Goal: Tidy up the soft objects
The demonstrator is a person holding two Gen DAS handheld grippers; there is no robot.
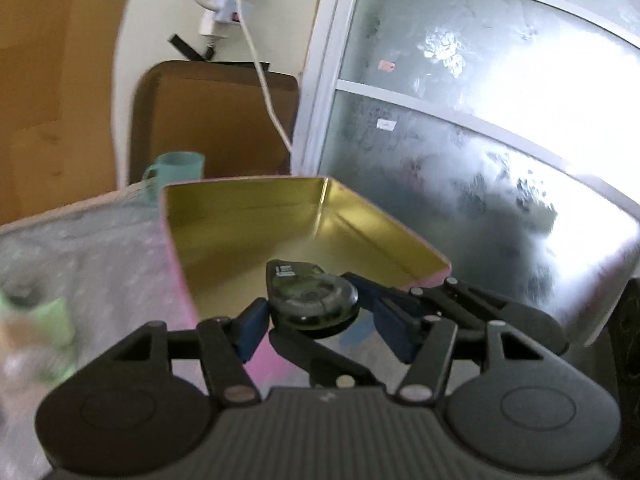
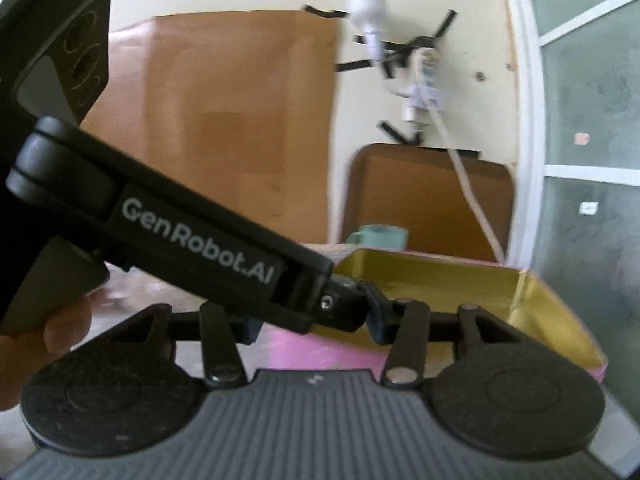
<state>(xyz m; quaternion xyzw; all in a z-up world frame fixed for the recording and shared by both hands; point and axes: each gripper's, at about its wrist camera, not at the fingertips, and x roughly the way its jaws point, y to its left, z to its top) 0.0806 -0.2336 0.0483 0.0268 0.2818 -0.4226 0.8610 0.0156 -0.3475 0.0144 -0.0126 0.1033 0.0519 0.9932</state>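
Tape dispenser (image 1: 312, 300) in left claw (image 1: 320, 320) partly hides tin (image 1: 248, 216).

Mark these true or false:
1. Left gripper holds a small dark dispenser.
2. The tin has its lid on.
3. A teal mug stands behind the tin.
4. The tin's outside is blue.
1. True. The left gripper is shut on a dark, teardrop-shaped correction-tape dispenser, held over the tin.
2. False. The tin is open. Its gold inside shows, and nothing is visible in it.
3. True. The teal mug stands just past the tin's far left corner.
4. False. The outer wall is pink.
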